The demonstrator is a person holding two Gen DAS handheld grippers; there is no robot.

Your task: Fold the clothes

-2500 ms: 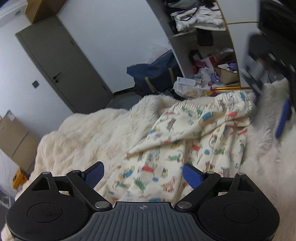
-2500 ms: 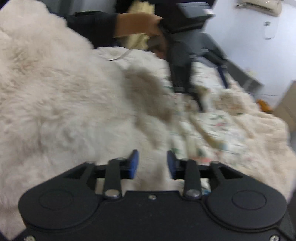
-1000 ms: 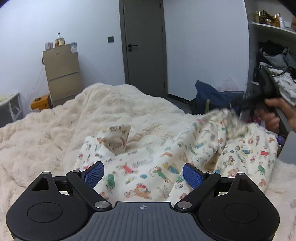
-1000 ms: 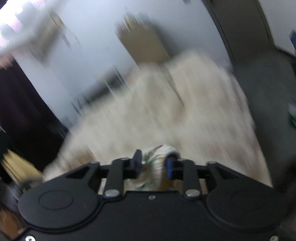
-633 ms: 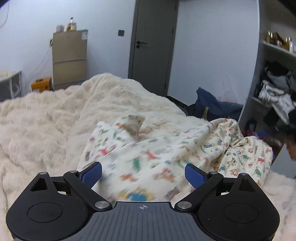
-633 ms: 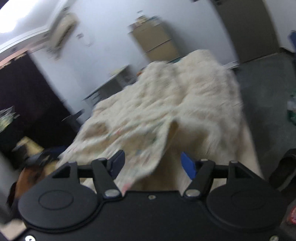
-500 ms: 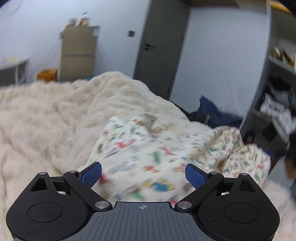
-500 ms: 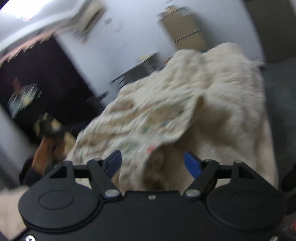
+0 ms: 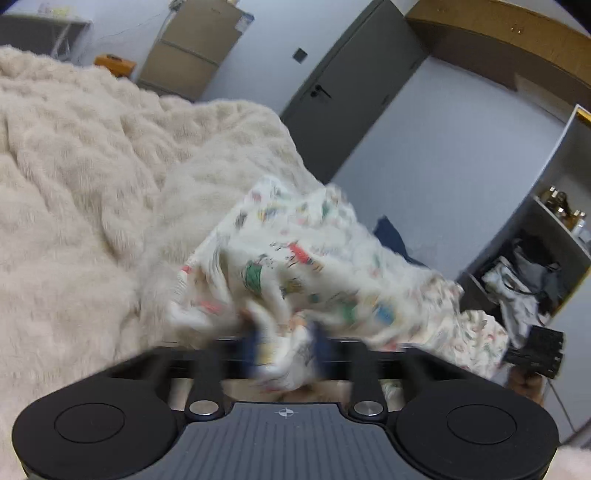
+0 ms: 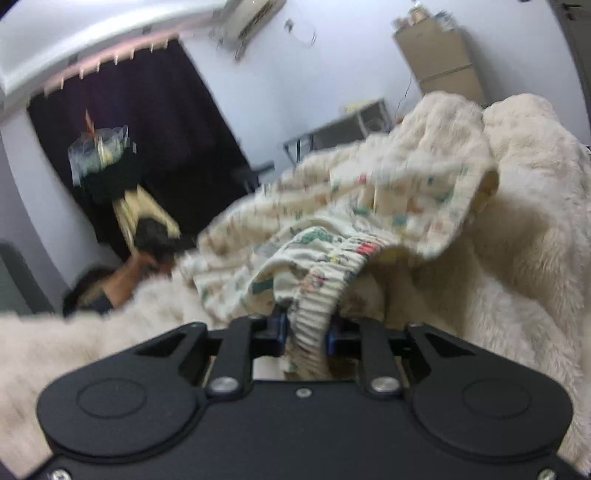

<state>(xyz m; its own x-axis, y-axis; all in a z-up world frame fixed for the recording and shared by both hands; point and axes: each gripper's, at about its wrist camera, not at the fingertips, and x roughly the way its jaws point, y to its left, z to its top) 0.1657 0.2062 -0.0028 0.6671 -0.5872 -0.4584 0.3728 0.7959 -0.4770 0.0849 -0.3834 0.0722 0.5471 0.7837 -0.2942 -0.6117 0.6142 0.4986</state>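
Both pairs of jaws, which stood wide with the cloth loose between them half a second back, have just been closing and now pinch the printed garment (image 9: 295, 266). At my left gripper (image 9: 284, 345) the blue pads have drawn in on a bunched wad of the fabric, blurred but clearly squeezed between them. At my right gripper (image 10: 304, 332) the pads (image 10: 279, 326) clamp the ribbed, gathered elastic waistband (image 10: 325, 288), which stands up between the fingers as a pleated strip. The garment is thin cream cotton scattered with small red, green, blue and yellow figures; it is crumpled, lifted at both pinched ends and sagging in soft folds between them, the rest trailing on the bed. Beneath it lies a thick, shaggy cream fur blanket (image 9: 74, 184), rumpled into long ridges. In the left wrist view my other tool (image 9: 535, 349) shows dark at the far edge of the cloth. Beyond the bed stand a grey door (image 9: 343, 85), a tan cabinet (image 9: 192, 48) against a pale wall, and open shelves (image 9: 546, 243) stuffed with clothes and bottles. The right wrist view adds a dark curtain (image 10: 147, 129), a wall air conditioner (image 10: 255, 14), and my left hand (image 10: 147, 258) with its sleeve.
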